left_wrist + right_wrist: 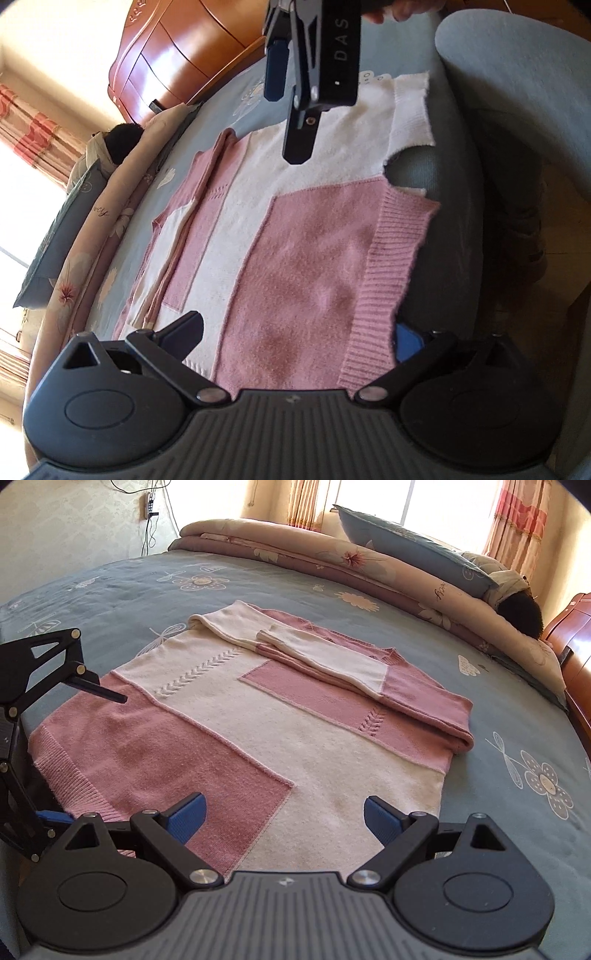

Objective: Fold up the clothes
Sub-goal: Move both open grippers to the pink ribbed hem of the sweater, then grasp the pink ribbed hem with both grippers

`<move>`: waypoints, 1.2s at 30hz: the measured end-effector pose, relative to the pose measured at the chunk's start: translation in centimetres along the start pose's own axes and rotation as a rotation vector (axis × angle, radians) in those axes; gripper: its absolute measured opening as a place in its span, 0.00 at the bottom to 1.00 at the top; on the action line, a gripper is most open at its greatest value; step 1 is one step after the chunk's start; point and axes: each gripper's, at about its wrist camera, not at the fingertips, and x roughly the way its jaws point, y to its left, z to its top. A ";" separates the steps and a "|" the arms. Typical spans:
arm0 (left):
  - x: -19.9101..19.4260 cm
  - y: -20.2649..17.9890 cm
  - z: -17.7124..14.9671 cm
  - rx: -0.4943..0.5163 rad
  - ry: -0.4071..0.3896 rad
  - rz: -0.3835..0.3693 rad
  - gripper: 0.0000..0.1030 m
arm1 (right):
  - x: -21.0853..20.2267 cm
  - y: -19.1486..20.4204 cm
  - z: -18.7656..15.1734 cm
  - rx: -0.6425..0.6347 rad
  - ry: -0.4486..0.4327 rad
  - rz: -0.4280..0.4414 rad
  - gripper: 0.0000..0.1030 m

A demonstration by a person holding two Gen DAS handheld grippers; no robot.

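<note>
Grippers, two, hand-held, black linkage with blue finger pads. Right gripper (284, 812): jaws spread wide, holding nothing, poised over the cream section of the hem at the near edge of the bed. Left gripper (299, 332): jaws wide apart, straddling the pink ribbed hem corner of the sweater; one blue pad sits beside or below the ribbing at the bed's edge, the other finger rests over the cloth, and no closed grip is evident. Item: knit sweater (258, 716), pink and cream patchwork with cable stitching, lying flat on the grey-blue floral bedspread (110, 587), hem toward the near edge, both sleeves (332, 661) already folded across the upper body. Surroundings: rolled floral quilt (332, 561) and blue pillow (410, 546) along the far edge, wooden headboard (177, 59) at the side. Condition of task, as judged: sleeves done, body fold from the hem apparently next. Hazards, as judged: the two grippers closing on unequal depths of knit would lift the hem crooked and skew the fold; catching only the top layer would leave the back panel behind; the soft knit may stretch or sag between the grips; a careless carry-over could dislodge the stacked sleeves; the hem corner hanging at the bed's edge could slip off when pinched.
</note>
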 end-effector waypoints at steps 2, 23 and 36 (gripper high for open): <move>-0.1 0.1 -0.2 0.013 0.008 0.016 0.98 | -0.2 0.4 -0.1 -0.005 -0.004 0.022 0.92; -1.0 2.9 -0.7 -0.164 0.015 0.000 0.98 | 2.6 10.3 -1.6 -0.369 0.065 0.166 0.09; 1.5 0.0 0.0 -0.108 0.103 -0.006 0.35 | 2.2 9.5 -0.8 -0.332 0.041 0.161 0.09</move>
